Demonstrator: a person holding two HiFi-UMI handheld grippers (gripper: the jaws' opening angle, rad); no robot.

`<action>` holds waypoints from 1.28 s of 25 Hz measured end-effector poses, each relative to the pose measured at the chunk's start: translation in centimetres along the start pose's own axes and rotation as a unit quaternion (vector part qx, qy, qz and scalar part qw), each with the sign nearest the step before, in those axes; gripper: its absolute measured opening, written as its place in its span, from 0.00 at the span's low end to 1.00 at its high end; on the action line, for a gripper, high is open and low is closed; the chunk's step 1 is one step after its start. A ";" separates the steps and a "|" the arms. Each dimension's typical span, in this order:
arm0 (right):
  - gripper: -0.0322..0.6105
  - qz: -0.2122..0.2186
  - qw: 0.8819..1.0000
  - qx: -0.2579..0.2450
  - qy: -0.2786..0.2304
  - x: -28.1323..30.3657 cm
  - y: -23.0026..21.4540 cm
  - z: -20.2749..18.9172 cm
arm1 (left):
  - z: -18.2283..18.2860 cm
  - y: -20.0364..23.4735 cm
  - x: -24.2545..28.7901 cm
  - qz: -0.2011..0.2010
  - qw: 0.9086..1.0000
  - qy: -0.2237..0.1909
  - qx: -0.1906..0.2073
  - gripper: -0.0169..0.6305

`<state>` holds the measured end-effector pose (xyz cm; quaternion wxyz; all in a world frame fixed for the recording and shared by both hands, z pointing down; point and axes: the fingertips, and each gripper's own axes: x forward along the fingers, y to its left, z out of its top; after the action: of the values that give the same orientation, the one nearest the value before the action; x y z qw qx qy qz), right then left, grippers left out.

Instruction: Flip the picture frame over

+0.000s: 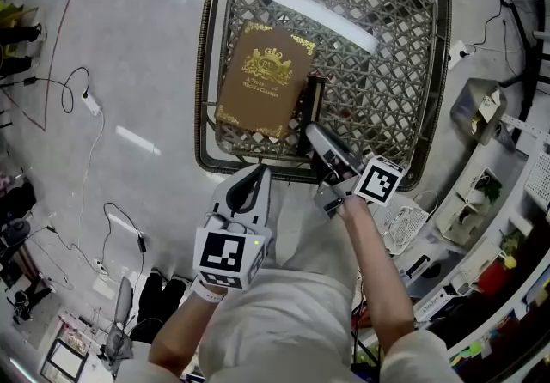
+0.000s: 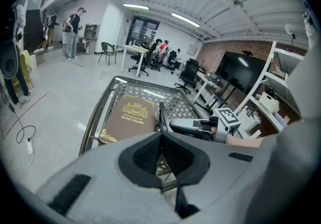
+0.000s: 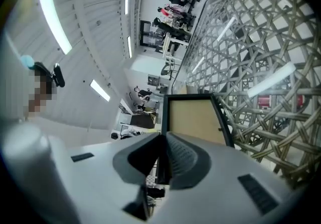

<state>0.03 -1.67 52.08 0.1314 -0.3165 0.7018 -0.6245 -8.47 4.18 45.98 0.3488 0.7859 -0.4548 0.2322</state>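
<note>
I judge the flip about half done. The picture frame (image 1: 314,96) is up on its edge on the lattice tabletop (image 1: 391,72), neither face lying flat, so what is left is to tip it over onto its other side and let go.

My right gripper (image 1: 309,136) has it. In the right gripper view the jaws are clamped on the frame's (image 3: 193,120) black border, with the tan panel reaching away toward 12 o'clock from the pads. The pinch sits on one side rail, so most of the frame hangs beyond the fingertips rather than between them. From the head view the frame stands at roughly 12 o'clock from that gripper, near the table's 6 o'clock rim, and just at 3 o'clock of the brown book (image 1: 265,81). I cannot tell whether frame and book touch.

My left gripper (image 1: 250,190) hangs off the table's near edge, at about 7 o'clock from the frame and well apart from it. Its jaws are pressed together with nothing between them.
</note>
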 end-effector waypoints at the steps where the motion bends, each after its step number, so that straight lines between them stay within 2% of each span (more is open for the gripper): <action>1: 0.13 0.010 1.000 0.007 -0.001 0.0 0.0 0.0 | 0.0 0.0 0.0 0.001 1.000 0.000 0.000 0.06; 10: 0.13 0.081 0.995 0.058 -0.010 0.2 0.8 0.0 | -0.1 0.0 -0.2 0.006 1.000 -0.001 0.001 0.06; 16: 0.13 0.141 0.982 0.124 -0.018 0.1 0.9 -0.2 | -0.2 -0.5 -0.1 0.003 1.000 0.000 0.002 0.06; 25: 0.13 0.142 0.982 0.123 -0.011 -0.4 0.3 -0.4 | -0.3 -1.0 0.2 0.000 1.000 0.006 0.007 0.06; 32: 0.14 0.145 0.980 0.136 -0.033 -1.7 -0.4 0.6 | 0.0 -1.4 0.6 -0.003 1.000 0.008 0.009 0.06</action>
<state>1.76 -1.07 51.97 0.2850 -0.2111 0.6440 -0.6779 -6.91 4.36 45.93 0.3458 0.7887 -0.4472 0.2418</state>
